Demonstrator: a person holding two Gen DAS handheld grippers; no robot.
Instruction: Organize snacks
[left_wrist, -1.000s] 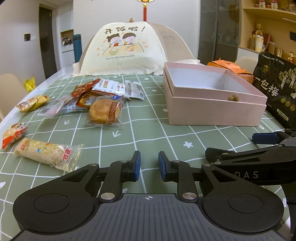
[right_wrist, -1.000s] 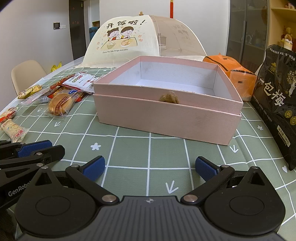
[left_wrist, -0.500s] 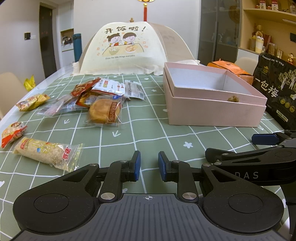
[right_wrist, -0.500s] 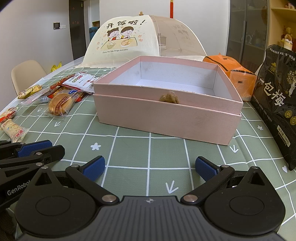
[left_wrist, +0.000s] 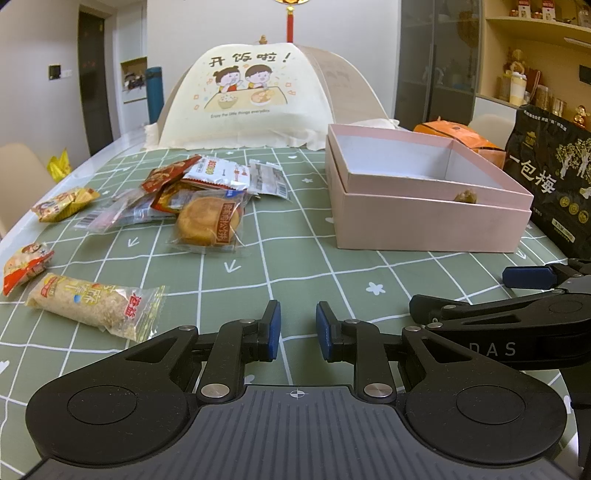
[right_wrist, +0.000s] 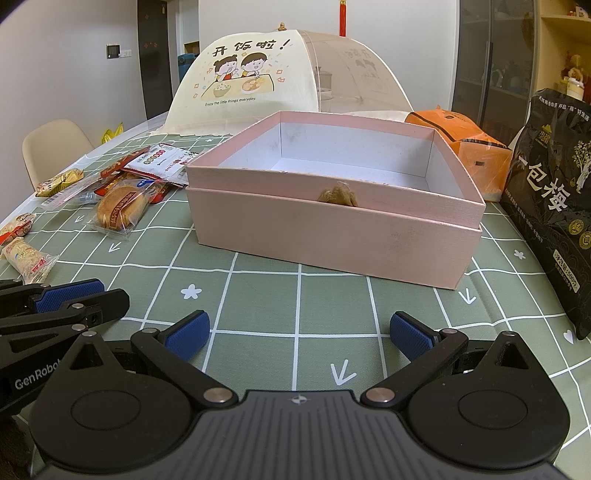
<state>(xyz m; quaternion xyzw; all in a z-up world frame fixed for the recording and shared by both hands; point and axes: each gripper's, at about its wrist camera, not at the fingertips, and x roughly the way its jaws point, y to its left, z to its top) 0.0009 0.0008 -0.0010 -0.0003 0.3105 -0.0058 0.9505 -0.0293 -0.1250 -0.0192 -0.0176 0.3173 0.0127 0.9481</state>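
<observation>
An open pink box (left_wrist: 424, 218) (right_wrist: 332, 236) stands on the green checked tablecloth; its inside looks empty. Wrapped snacks lie to its left: a round cake (left_wrist: 208, 220) (right_wrist: 120, 206), a rice bar (left_wrist: 98, 304) (right_wrist: 27, 258), a red packet (left_wrist: 24, 262), a yellow packet (left_wrist: 62, 203) and a pile of packets (left_wrist: 207, 177). My left gripper (left_wrist: 297, 330) hangs low over the cloth near the front, jaws a narrow gap apart and empty. My right gripper (right_wrist: 298, 332) is wide open and empty, in front of the box.
A cream mesh food cover (left_wrist: 251, 96) stands at the back. A black bag (left_wrist: 554, 177) (right_wrist: 557, 206) and an orange box (right_wrist: 469, 147) stand right of the pink box. A chair (right_wrist: 51, 147) is at the left table edge.
</observation>
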